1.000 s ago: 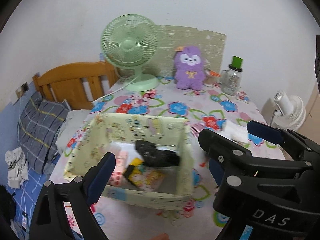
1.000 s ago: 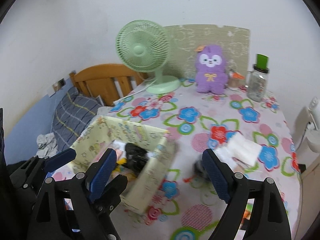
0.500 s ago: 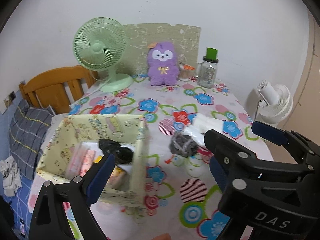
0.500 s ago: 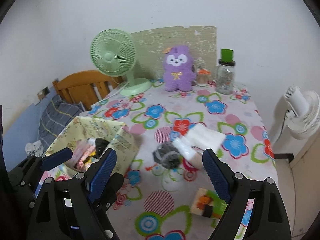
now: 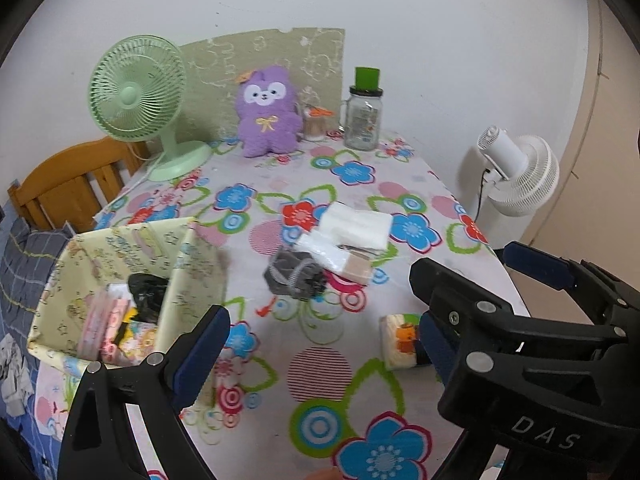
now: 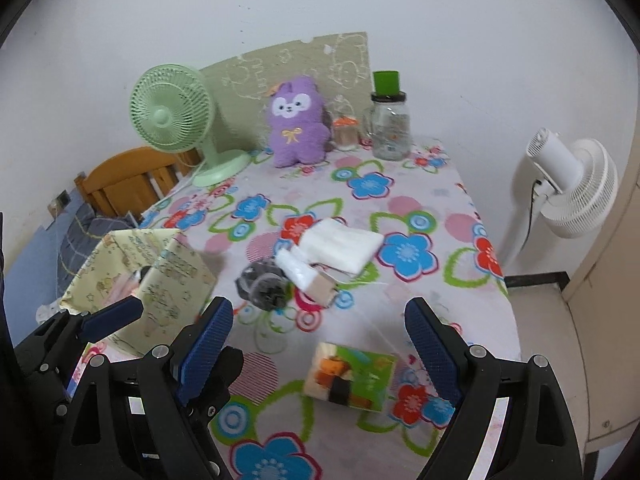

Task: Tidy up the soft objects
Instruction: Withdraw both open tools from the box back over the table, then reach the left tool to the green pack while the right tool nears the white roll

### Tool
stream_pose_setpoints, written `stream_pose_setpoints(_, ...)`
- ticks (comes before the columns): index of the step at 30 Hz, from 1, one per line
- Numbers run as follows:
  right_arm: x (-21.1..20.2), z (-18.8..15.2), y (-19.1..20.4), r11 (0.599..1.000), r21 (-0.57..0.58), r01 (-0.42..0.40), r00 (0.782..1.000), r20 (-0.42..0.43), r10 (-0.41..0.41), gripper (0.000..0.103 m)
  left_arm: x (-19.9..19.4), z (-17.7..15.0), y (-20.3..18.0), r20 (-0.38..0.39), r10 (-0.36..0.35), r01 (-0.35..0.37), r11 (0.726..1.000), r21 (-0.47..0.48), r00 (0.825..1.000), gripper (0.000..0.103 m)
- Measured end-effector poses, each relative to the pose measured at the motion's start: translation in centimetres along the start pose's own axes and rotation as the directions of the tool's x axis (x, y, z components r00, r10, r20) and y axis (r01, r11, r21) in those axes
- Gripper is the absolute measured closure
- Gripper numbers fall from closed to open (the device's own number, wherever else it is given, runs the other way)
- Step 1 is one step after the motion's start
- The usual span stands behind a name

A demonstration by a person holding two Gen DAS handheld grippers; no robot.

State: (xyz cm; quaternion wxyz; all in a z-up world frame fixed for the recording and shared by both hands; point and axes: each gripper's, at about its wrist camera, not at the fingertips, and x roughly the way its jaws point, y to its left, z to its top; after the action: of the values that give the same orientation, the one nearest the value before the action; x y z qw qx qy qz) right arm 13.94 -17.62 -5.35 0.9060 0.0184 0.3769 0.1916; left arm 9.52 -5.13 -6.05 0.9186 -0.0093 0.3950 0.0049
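A yellow fabric box (image 5: 120, 248) stands at the table's left and holds a black soft item (image 5: 148, 292) and pink packs. Mid-table lie a grey-black fabric bundle (image 5: 294, 274) (image 6: 264, 284), a folded white cloth (image 5: 356, 224) (image 6: 340, 246) and a clear bag with a beige block (image 5: 348, 264). A purple plush (image 5: 268, 112) (image 6: 296, 120) sits at the back. A green-and-white tissue pack (image 6: 352, 376) (image 5: 400, 340) lies near the front. My right gripper (image 6: 318, 344) hovers open just over that pack. My left gripper (image 5: 316, 344) is open beside it, with nothing between its fingers.
A green desk fan (image 5: 136, 92) and a glass jar with a green lid (image 5: 362, 120) stand at the back. A white floor fan (image 6: 572, 188) stands past the table's right edge. A wooden headboard (image 5: 68, 184) and bedding lie to the left.
Both views have swung right, from over the yellow box to the table's middle. The tissue pack has come into view under the right gripper. Nothing was taken hold of.
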Motion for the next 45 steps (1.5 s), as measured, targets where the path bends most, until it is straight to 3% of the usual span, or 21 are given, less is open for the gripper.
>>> stream_pose_setpoints(32, 3.5, -3.3, -8.1, 0.991, 0.114, 0.069, 0.992, -0.11, -0.057, 0.013, 7.1, -1.7, -7.2, -0.177, -0.07, 0.088, 0.991, 0.101, 0.982, 0.006)
stream_pose_setpoints(45, 4.6, -3.9, -9.3, 0.988, 0.13, 0.079, 0.989, -0.136, -0.061, 0.013, 9.1, -2.3, -8.1, -0.244, -0.099, 0.12, 0.99, 0.071, 0.965, 0.006)
